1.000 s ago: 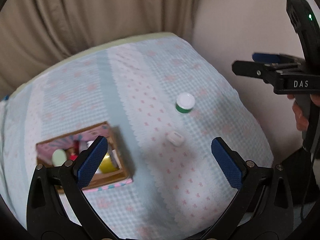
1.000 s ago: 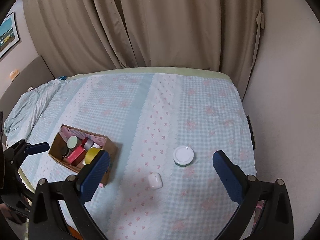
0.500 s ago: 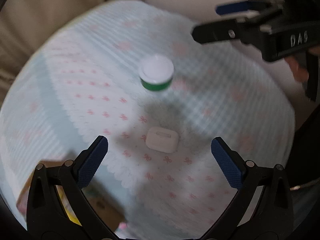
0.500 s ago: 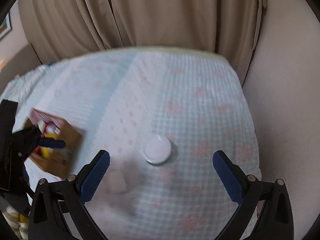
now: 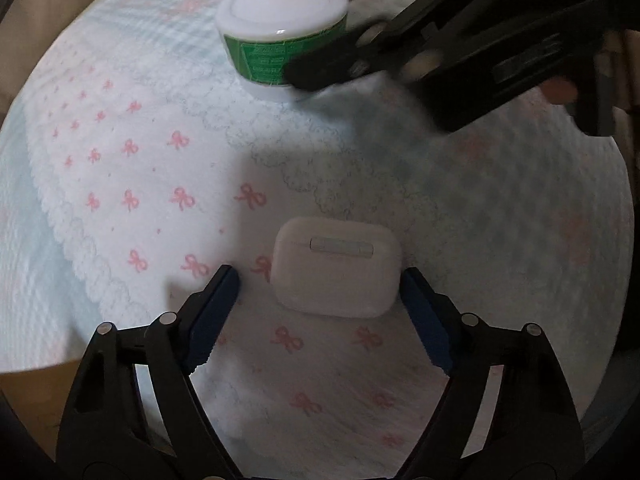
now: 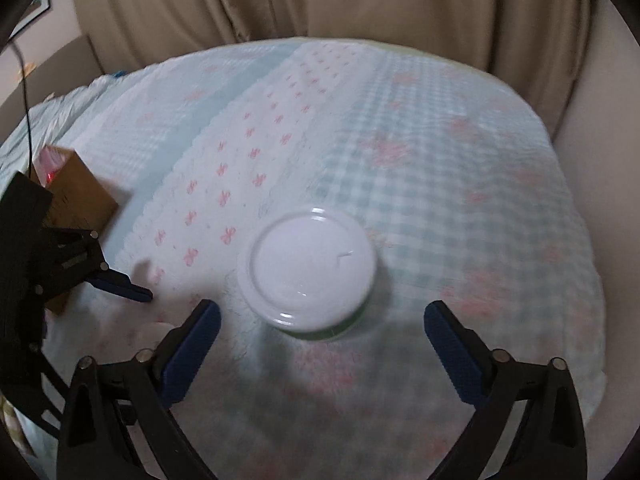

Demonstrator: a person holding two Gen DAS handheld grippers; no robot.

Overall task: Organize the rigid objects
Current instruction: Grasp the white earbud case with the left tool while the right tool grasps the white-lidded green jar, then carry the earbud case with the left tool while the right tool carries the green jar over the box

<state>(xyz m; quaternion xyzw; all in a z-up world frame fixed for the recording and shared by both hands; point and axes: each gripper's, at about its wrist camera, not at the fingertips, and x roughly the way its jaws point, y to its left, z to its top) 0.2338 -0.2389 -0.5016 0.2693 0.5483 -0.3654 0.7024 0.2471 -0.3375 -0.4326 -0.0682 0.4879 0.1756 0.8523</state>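
Observation:
A white earbud case [image 5: 336, 268] lies flat on the bow-patterned cover. My left gripper [image 5: 318, 278] points down over it, jaws closing, the case between the blue pads. A gap shows at the left pad, while the right pad is nearly at the case's edge. A squat jar [image 6: 307, 272] with a white lid and green label [image 5: 264, 60] stands upright further along. My right gripper [image 6: 322, 312] hovers around the jar, jaws wide and just starting to close, both pads clear of it. It shows in the left wrist view [image 5: 460, 48] beside the jar.
A brown cardboard box [image 6: 76, 196] with several small items stands at the left on the cover [image 6: 440, 140]. Beige curtains [image 6: 320, 0] hang behind and a wall [image 6: 600, 160] runs along the right edge. The left gripper's blue fingertip [image 6: 128, 288] shows at the left of the right wrist view.
Both grippers have dropped close to the cover. The left one now straddles the earbud case with narrower jaws, and the right one has come down around the jar.

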